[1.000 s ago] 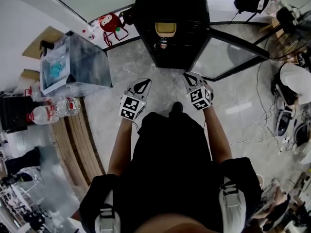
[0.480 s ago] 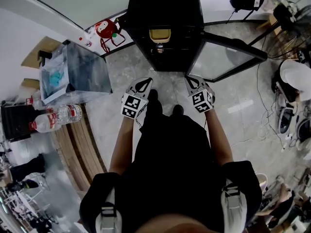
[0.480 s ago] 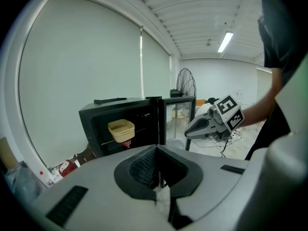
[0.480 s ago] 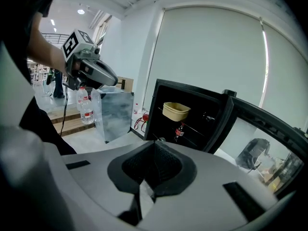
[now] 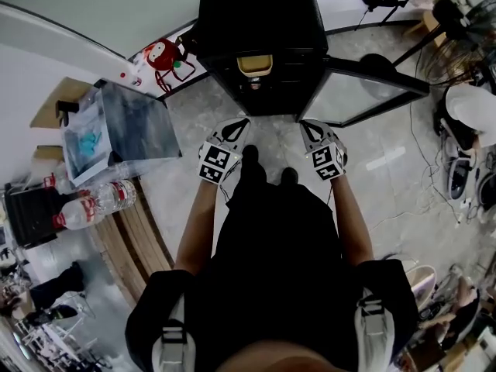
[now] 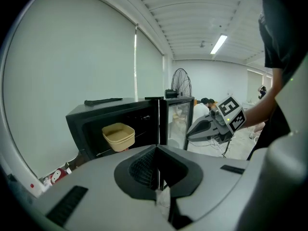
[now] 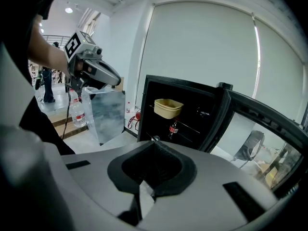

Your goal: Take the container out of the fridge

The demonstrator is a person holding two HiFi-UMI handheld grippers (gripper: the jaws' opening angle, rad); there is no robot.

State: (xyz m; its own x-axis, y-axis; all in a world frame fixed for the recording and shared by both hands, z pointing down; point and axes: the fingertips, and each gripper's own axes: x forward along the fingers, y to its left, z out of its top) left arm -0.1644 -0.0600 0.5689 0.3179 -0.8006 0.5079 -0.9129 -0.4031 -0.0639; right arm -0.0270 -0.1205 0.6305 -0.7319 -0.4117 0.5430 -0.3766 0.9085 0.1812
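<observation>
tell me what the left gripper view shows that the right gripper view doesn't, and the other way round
Only the left gripper view shows the standing fan behind the fridge and the right gripper from outside. Only the right gripper view shows the water bottle, the clear box and the left gripper from outside. Both show the open black fridge with the tan container on its shelf, and each gripper's own jaws shut and empty.

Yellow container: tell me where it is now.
In the head view, top centre, the yellow container sits on a shelf inside the open black fridge, just above a small bottle.
</observation>
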